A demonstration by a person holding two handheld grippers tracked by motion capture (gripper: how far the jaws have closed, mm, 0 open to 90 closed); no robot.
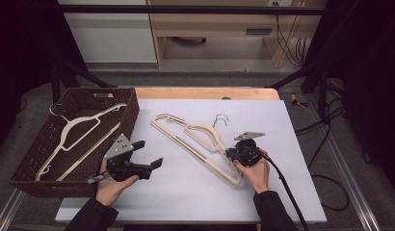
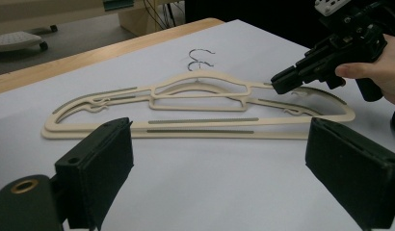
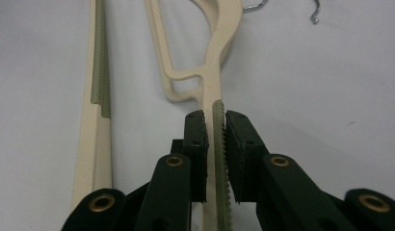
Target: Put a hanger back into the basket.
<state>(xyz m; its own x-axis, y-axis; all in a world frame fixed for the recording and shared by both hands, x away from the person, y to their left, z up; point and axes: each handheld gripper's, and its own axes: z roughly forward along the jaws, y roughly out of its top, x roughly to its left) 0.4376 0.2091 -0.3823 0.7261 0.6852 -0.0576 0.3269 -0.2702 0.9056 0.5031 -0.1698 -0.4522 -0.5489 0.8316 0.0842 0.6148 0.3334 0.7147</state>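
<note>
Two cream plastic hangers (image 1: 200, 139) lie stacked on the white sheet, their wire hooks (image 1: 220, 119) pointing away from me. My right gripper (image 1: 230, 154) is shut on the ridged shoulder arm of a hanger (image 3: 219, 57), its jaws (image 3: 216, 120) pinching the green grip strip. The hangers' bottom bar (image 3: 97, 96) runs along the left of the right gripper view. My left gripper (image 1: 148, 154) is open and holds nothing, hovering left of the hangers beside the basket. In the left gripper view its wide-apart jaws (image 2: 219, 168) frame the hangers (image 2: 200, 120), with the right gripper (image 2: 282, 82) beyond.
A dark woven basket (image 1: 130, 108) stands at the table's left with one cream hanger (image 1: 77, 137) lying in it. The white sheet (image 1: 263, 120) covers most of the wooden table. Cables trail off the right edge.
</note>
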